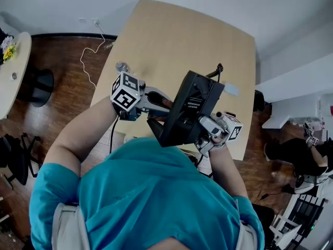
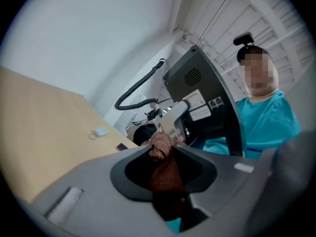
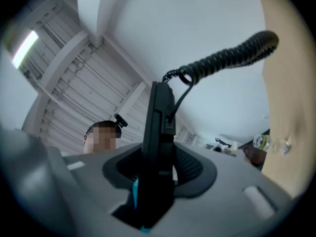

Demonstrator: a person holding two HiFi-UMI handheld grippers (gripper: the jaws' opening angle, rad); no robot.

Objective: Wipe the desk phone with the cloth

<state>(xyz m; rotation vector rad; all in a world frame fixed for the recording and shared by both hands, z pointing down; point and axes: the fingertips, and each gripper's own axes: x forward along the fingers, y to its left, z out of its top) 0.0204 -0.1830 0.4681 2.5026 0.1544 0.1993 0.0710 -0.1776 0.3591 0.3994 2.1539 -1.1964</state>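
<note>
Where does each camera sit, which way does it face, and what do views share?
Head view: on the person's head, facing steeply down at the table; shows the teal shirt, left gripper and right gripper.
Left gripper view: on the left gripper, looking along jaws shut on the cloth toward the desk phone's underside; the shirt shows behind.
Right gripper view: on the right gripper, tilted up toward the ceiling; jaws clamp the desk phone edge-on.
Shared: all three show the desk phone.
</note>
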